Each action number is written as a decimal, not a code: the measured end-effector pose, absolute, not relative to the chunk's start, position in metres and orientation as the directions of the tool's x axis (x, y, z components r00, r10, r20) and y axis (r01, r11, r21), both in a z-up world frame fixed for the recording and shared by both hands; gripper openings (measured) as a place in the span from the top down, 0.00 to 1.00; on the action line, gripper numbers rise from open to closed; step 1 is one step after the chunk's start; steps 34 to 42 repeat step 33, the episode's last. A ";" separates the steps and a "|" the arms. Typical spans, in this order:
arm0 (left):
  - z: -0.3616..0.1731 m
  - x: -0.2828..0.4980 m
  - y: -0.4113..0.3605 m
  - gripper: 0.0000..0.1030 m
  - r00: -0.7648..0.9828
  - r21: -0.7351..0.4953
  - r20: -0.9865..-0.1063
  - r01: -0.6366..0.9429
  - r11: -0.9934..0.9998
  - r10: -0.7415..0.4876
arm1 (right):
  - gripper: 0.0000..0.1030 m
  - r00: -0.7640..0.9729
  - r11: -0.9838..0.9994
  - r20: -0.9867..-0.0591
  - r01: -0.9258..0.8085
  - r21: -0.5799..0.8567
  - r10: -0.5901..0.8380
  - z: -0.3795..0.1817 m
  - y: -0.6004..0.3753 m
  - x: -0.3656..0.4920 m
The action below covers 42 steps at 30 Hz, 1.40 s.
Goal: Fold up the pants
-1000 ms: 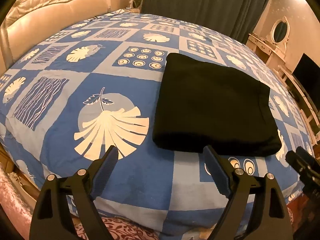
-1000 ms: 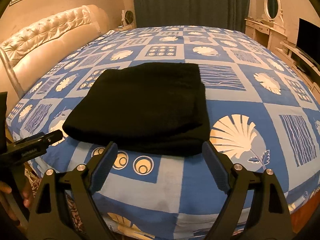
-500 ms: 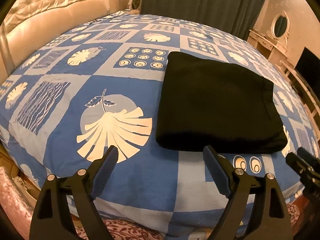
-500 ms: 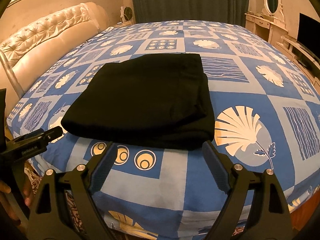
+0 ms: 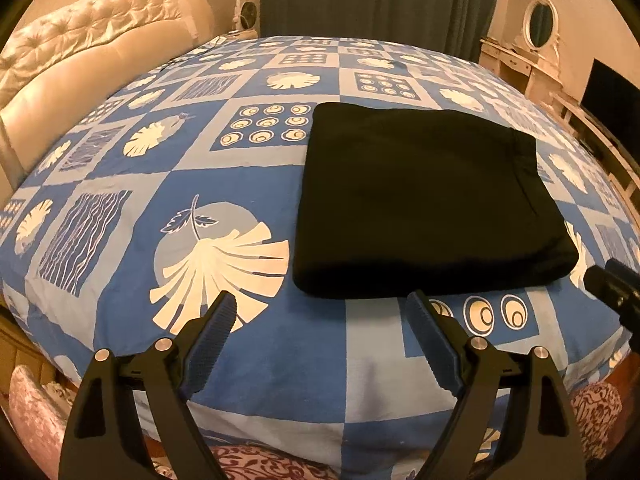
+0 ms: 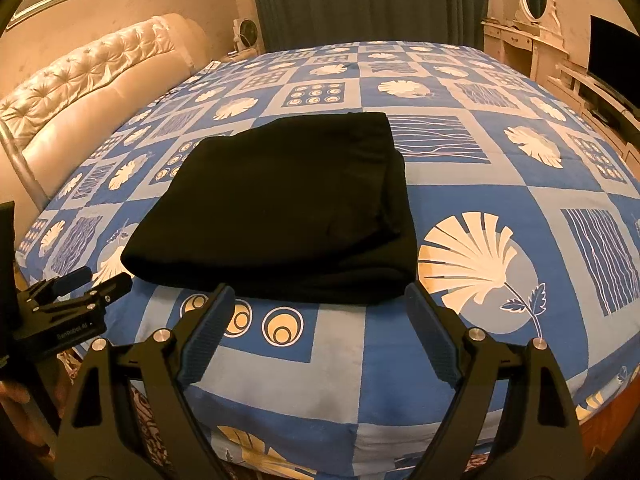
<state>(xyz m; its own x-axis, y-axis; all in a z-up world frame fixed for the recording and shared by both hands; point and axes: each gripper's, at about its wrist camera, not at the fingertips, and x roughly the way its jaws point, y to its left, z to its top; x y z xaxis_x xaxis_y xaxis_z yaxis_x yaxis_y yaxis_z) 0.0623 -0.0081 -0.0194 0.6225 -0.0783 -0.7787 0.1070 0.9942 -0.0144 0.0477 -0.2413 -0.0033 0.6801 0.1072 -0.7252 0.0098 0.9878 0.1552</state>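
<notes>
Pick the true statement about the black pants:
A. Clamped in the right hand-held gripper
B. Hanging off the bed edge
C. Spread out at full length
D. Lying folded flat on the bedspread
D: the black pants lie as a compact folded rectangle on the bedspread, clear of both open hand-held grippers.

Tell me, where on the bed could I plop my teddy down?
The bedspread is bare on both sides of the folded black pants: a wide patch toward the tufted headboard, another toward the dresser. The far half by the curtain is free too. Only the near middle is taken.
</notes>
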 end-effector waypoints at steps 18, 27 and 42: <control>-0.013 0.060 -0.006 0.17 0.655 -0.002 -0.756 0.029 1.000 -0.020 | 0.16 0.669 0.987 -0.735 0.011 0.162 0.113 -0.004 -0.243 0.048; -0.007 0.048 -0.028 0.17 0.682 0.027 -0.727 0.135 0.990 -0.073 | 0.16 0.657 0.986 -0.745 0.015 0.165 0.114 -0.010 -0.244 0.049; -0.009 0.051 -0.028 0.17 0.665 0.009 -0.742 0.141 0.990 -0.088 | 0.16 0.647 0.982 -0.752 0.027 0.185 0.124 -0.013 -0.253 0.052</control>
